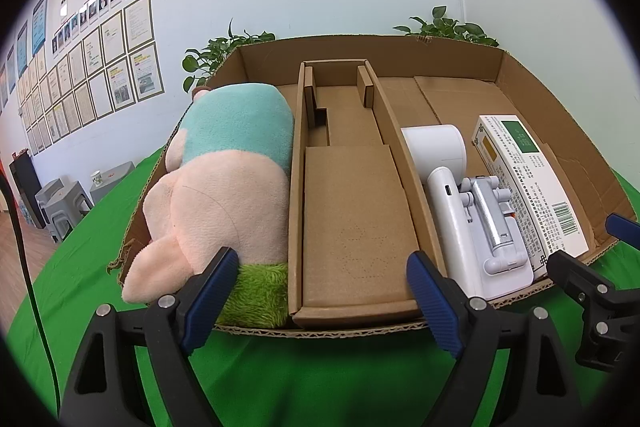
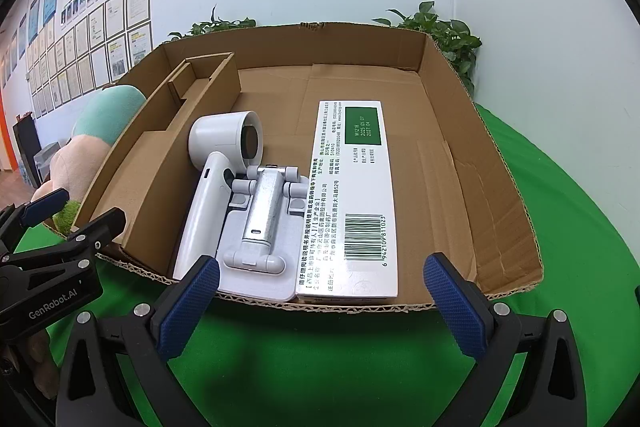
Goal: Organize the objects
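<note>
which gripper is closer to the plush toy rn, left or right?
Left. The left gripper hangs open at the box's near edge, one pad beside the plush toy. The right gripper sits open further right, before the white medicine box.

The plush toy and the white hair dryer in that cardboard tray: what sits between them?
In the left wrist view, a narrow cardboard insert lies between the plush toy and the hair dryer. It holds nothing.

The left claw [image 1: 322, 301] and the right claw [image 2: 322, 309] sit side by side, both angled downward, blue-padded fingers spread wide with nothing gripped between them.
</note>
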`<act>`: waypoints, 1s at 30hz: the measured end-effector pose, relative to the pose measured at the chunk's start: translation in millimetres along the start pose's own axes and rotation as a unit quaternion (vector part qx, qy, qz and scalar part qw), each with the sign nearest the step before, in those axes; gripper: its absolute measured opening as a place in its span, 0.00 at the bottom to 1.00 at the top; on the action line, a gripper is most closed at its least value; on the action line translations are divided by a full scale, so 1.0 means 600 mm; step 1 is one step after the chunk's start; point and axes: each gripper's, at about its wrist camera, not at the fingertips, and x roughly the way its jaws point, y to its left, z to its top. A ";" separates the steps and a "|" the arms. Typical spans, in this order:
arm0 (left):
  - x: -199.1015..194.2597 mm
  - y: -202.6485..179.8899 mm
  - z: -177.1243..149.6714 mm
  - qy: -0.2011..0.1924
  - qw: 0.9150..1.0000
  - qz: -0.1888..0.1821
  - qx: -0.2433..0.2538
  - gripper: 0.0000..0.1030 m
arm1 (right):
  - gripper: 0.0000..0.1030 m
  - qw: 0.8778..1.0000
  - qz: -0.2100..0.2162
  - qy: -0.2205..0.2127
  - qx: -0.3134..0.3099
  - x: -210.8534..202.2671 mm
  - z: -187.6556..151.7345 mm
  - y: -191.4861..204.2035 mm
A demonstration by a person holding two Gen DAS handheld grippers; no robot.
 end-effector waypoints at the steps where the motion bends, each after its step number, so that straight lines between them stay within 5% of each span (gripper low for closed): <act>1: 0.000 0.000 0.000 0.000 1.000 0.000 0.000 0.84 | 1.00 1.000 0.000 0.000 0.000 0.000 0.000 0.000; 30: 0.002 -0.002 -0.001 0.001 1.000 -0.010 0.000 0.87 | 1.00 1.000 0.000 0.000 0.000 0.000 0.000 0.001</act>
